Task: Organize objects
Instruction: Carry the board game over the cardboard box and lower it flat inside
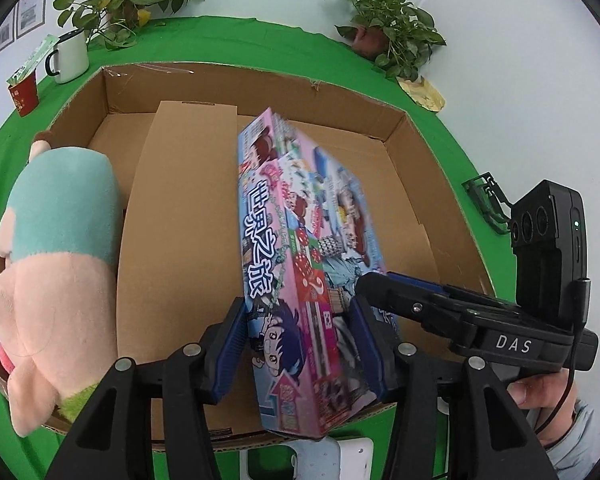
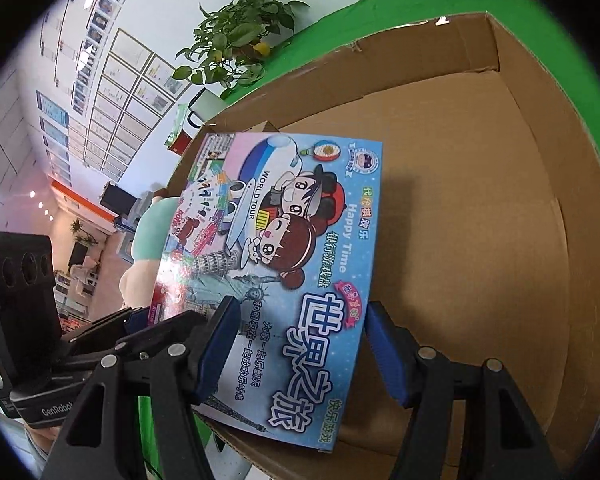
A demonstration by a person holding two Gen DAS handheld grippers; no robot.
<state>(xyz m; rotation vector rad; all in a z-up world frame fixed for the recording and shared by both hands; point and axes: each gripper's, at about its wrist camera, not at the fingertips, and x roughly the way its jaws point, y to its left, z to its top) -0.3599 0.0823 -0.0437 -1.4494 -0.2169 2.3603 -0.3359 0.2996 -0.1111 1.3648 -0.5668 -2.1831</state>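
Note:
A colourful board game box (image 1: 300, 264) stands on its long edge, tilted, inside a big open cardboard box (image 1: 260, 80). My left gripper (image 1: 300, 348) has its blue pads on both sides of the game box's near end and is shut on it. The right gripper's fingers (image 1: 404, 292) reach in from the right and touch the same end. In the right wrist view the game box's printed face (image 2: 284, 264) fills the middle, and my right gripper (image 2: 304, 356) is spread wide across that face, open. The cardboard box wall (image 2: 540, 160) lies behind.
A pink and teal plush toy (image 1: 56, 272) lies in the cardboard box at the left. A loose cardboard sheet (image 1: 180, 220) covers the box floor. On the green table (image 1: 220, 40) stand a white mug (image 1: 70, 56), a red cup (image 1: 23, 94) and two potted plants (image 1: 396, 28).

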